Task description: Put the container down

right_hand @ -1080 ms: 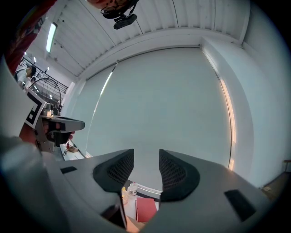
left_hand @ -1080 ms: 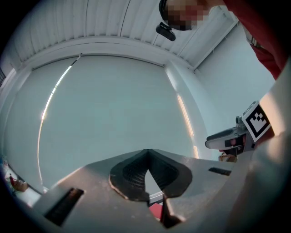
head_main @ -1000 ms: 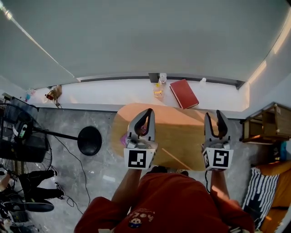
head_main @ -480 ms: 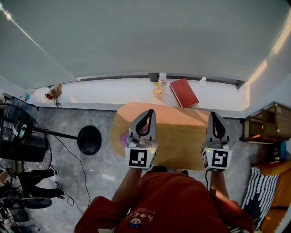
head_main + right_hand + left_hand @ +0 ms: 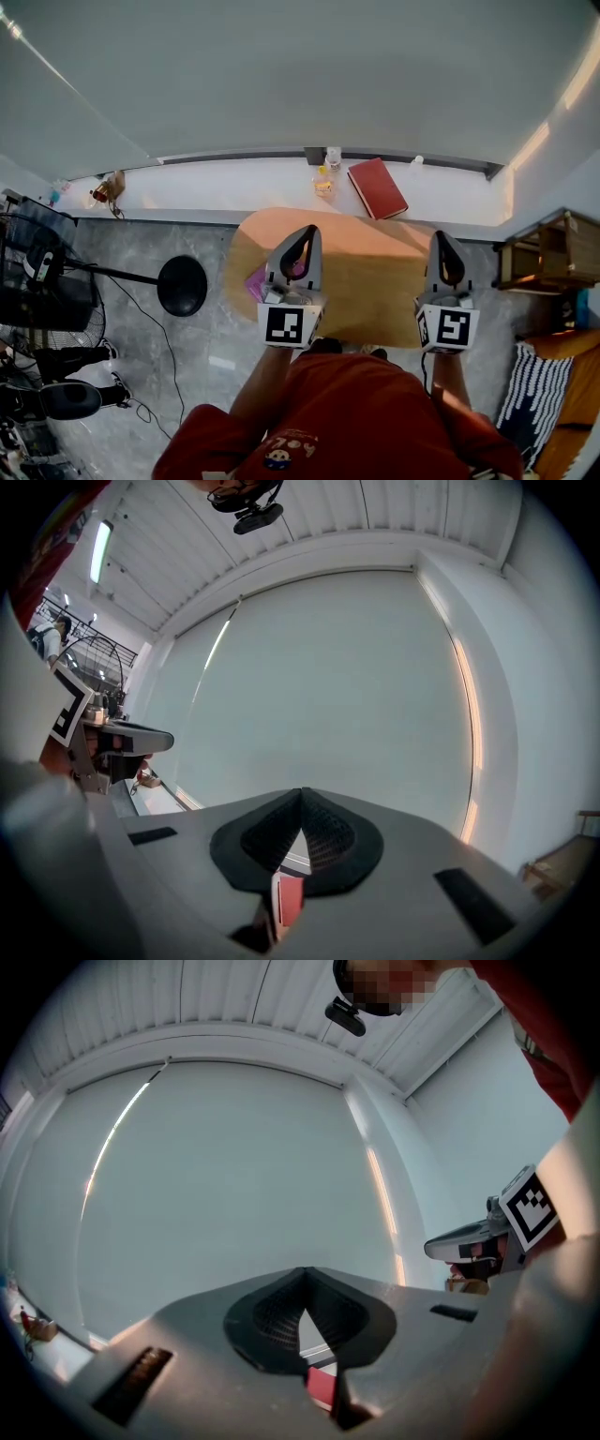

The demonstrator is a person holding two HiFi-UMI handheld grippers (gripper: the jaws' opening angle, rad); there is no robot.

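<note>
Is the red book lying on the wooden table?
No, the red book lies on the white ledge beyond the wooden table.

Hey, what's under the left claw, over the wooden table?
A pink thing pokes out at the left side of the left claw, by the edge of the table. The claw covers the rest, so what it is can't be told.

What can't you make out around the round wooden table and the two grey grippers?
Pink object on the round wooden table: head view, mostly behind the shut left gripper; unidentifiable.
Small items beside the red book on the white ledge: head view, too small to identify.
Tabletop: right gripper view, blocked by the body of the shut right gripper.
Any container: not recognisable in any view.
</note>
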